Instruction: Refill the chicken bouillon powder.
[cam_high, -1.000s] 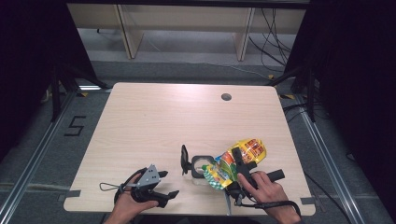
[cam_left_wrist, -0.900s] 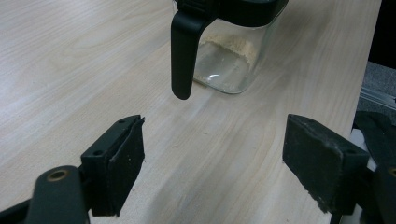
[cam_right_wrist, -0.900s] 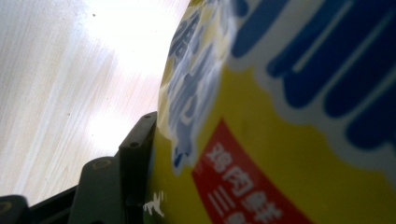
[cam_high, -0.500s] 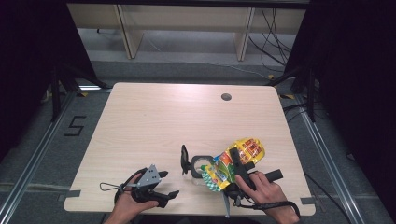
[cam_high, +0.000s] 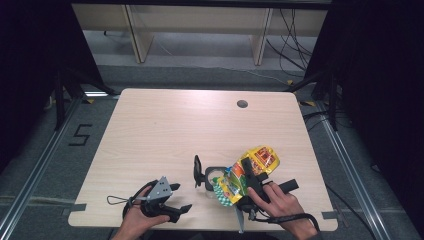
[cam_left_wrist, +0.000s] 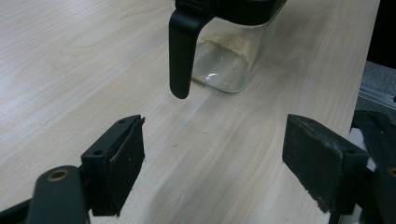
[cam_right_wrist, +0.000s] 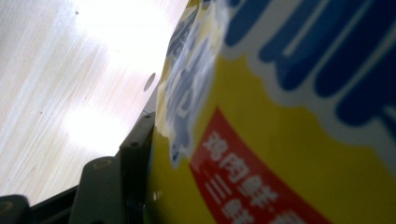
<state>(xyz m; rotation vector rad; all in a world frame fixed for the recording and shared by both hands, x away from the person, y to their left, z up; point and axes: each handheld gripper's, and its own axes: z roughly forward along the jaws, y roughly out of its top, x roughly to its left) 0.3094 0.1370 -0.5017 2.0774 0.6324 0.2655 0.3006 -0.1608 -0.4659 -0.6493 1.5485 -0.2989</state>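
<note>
A: What does the right gripper (cam_high: 246, 172) hold?
B: A crinkly yellow snack bag (cam_high: 247, 172), pinched between its jaws and tilted over the clear glass jar with a black lid (cam_high: 212, 176) just left of it.
A: And the left gripper (cam_high: 172, 202)?
B: Jaws spread, nothing between them, the jar ahead of it.

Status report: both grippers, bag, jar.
Left gripper open, empty. Right gripper shut on yellow snack bag, tilted over clear glass jar. Nothing in the way.
</note>
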